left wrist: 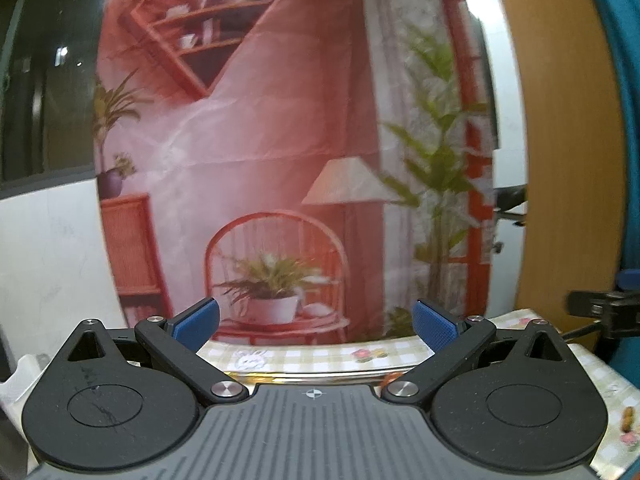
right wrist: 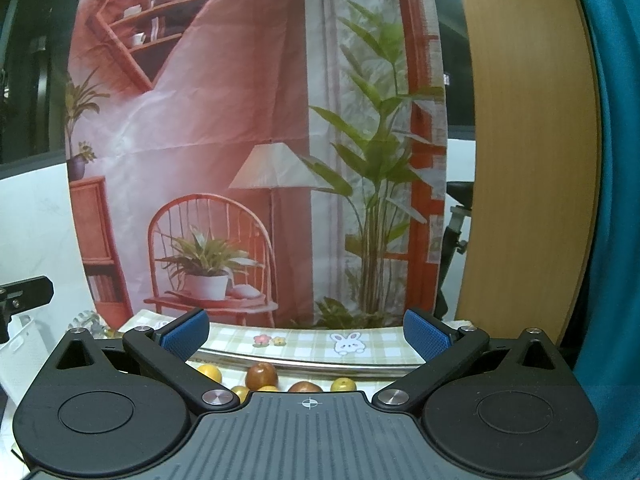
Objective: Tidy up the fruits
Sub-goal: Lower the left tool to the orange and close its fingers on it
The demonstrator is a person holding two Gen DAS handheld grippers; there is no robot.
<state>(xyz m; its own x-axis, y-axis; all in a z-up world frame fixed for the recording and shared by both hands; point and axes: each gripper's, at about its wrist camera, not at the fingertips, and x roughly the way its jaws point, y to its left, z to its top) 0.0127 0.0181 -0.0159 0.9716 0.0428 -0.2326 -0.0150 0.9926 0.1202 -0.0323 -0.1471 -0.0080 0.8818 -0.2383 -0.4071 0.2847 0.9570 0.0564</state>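
both tools hung wide apart and empty, left gripper (left wrist: 316,320) and right gripper (right wrist: 306,332). just below the right one's fingers sat a metal tray (right wrist: 320,362) with yellow fruits (right wrist: 210,372) and brown fruits (right wrist: 261,375), half hidden by the tool body. checked tablecloth (right wrist: 304,340) ahead, printed backdrop (right wrist: 240,140) behind it. the left view was blurry, its tray rim (left wrist: 320,376) barely showing.

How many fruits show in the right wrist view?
6, in a row just beyond the gripper body: yellow, yellow, brown, yellow, brown, yellow. More may be hidden.
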